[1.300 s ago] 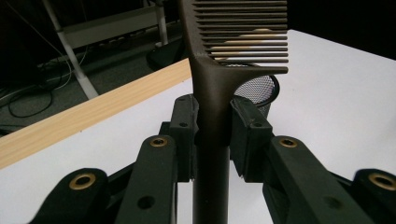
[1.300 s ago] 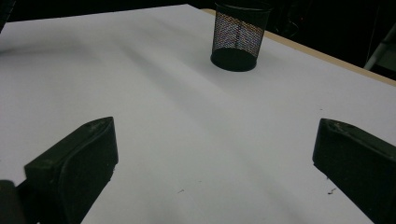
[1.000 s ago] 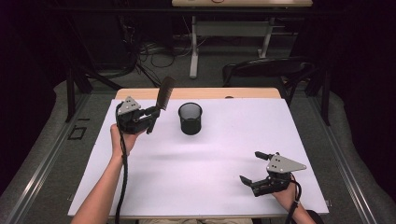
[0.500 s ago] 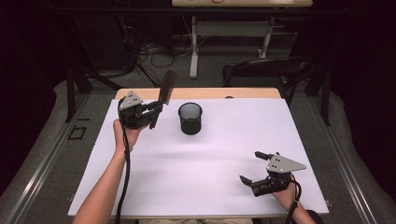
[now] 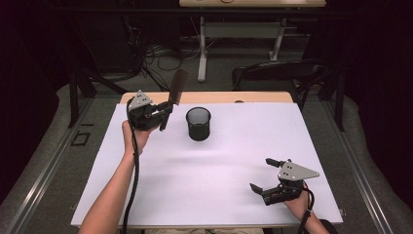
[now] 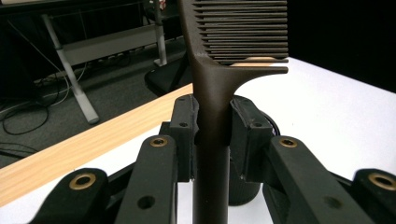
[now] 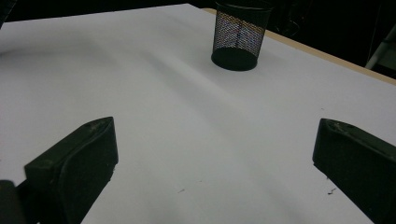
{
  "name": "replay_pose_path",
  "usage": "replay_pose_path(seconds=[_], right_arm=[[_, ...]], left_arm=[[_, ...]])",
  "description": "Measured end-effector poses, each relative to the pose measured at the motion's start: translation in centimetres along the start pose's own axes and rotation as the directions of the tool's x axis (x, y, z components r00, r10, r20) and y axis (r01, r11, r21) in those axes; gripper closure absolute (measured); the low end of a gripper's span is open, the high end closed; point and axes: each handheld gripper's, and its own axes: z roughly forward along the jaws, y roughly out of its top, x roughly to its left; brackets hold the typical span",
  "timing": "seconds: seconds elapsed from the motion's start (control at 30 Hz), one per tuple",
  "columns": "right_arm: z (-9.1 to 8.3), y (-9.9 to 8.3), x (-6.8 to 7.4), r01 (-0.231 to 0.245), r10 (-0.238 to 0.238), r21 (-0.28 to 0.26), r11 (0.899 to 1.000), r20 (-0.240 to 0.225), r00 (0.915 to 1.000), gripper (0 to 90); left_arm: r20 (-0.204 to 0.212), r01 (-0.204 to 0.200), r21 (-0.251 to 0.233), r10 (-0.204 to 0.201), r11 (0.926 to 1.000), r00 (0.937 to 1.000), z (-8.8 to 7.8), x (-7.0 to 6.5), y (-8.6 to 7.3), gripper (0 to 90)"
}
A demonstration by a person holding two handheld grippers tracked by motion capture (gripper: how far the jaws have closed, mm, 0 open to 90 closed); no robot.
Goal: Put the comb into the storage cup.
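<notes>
One black mesh cup (image 5: 198, 123) stands upright on the white table cover (image 5: 224, 170), toward the far side and a little left of centre. From the high view its inside looks dark and nothing rises above its rim; in the right gripper view (image 7: 238, 39) the mesh walls let the light through and nothing shows behind them.

The left gripper (image 5: 160, 113) is raised just left of the cup, its jaws clamped on the handle of a dark comb (image 5: 176, 90). In the left gripper view the pads press the handle (image 6: 211, 140) from both sides (the toothed part stands above them, teeth pointing to the right of that picture). The comb tilts up and away from the person, its toothed end above the table's far wooden edge (image 5: 253, 97), and it stays apart from the cup.

Compared with a second ago, the left hand has lifted the comb slightly and swung it a bit nearer the cup; the cup and the right gripper have not shifted.

The right gripper (image 5: 268, 176) rests low near the table's front right corner, its jaws spread wide with only bare cover between them.

Count: one cup, one comb, two grippers.
</notes>
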Motion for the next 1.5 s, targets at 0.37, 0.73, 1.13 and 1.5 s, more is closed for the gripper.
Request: replay_pose_path(seconds=[0.37,0.73,1.13,1.5], right_arm=[[0.0,0.0,-0.1,-0.002,0.002,0.007,1.000,0.004,1.0000,0.0],[0.0,0.0,0.0,0.000,0.000,0.005,1.000,0.002,1.0000,0.0],[0.0,0.0,0.0,-0.002,0.002,0.005,1.000,0.001,1.0000,0.0],[0.0,0.0,0.0,-0.002,0.002,0.004,1.000,0.000,1.0000,0.0]], left_arm=[[0.002,-0.004,-0.005,0.004,1.0000,1.0000,1.0,-0.1,0.8,72.5],[0.003,0.009,-0.027,-0.009,0.9996,1.0000,1.6,-0.2,1.6,72.5],[0.000,0.015,-0.058,-0.015,0.9982,0.9999,2.4,-0.5,2.7,72.4],[0.005,0.024,-0.086,-0.024,0.9960,0.9997,3.2,-0.9,3.4,72.4]])
